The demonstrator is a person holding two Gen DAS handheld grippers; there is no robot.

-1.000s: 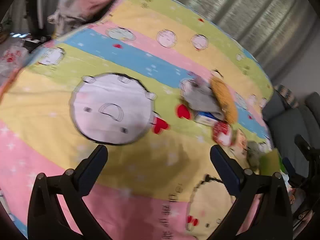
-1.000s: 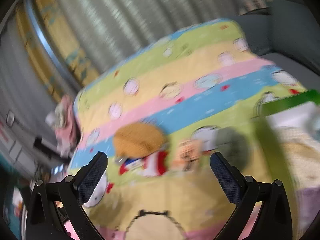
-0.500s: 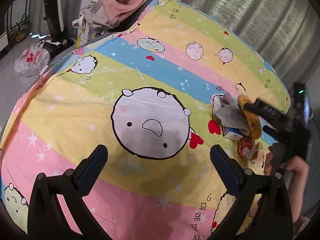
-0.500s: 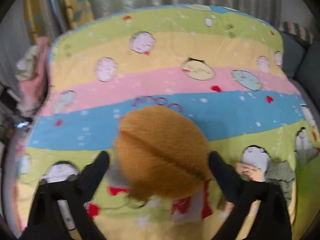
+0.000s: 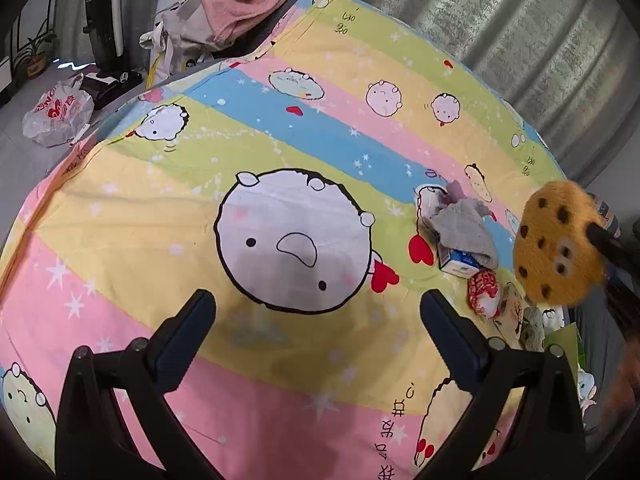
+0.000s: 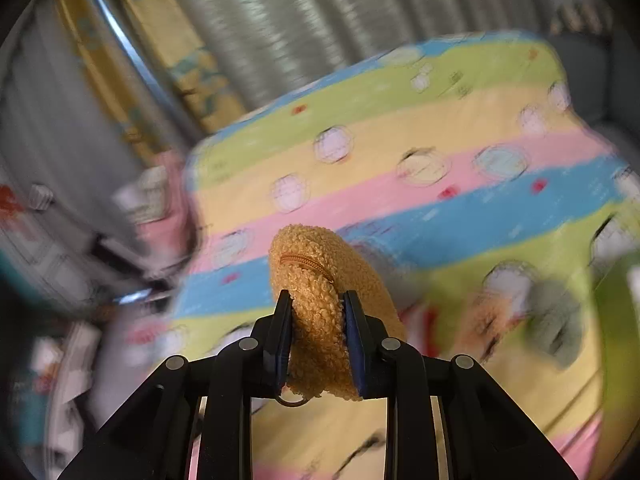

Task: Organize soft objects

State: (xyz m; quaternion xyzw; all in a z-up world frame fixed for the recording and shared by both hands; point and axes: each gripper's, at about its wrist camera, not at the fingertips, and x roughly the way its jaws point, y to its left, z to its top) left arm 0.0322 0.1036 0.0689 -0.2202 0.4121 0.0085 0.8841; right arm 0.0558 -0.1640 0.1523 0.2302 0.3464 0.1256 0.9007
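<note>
The cookie-shaped plush pouch (image 6: 320, 312), which lay on the striped bedsheet (image 5: 160, 208) among the other soft items half a second ago, now hangs lifted above it, clenched between the right gripper's (image 6: 316, 312) pads. It is fuzzy orange-brown, dark-spotted, with a zipper. The left gripper (image 5: 316, 320) hovers spread wide, holding nothing.

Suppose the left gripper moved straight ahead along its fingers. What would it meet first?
Most likely the bedsheet, around the big white cartoon face. The left gripper is open and empty, with nothing between it and the sheet.
</note>
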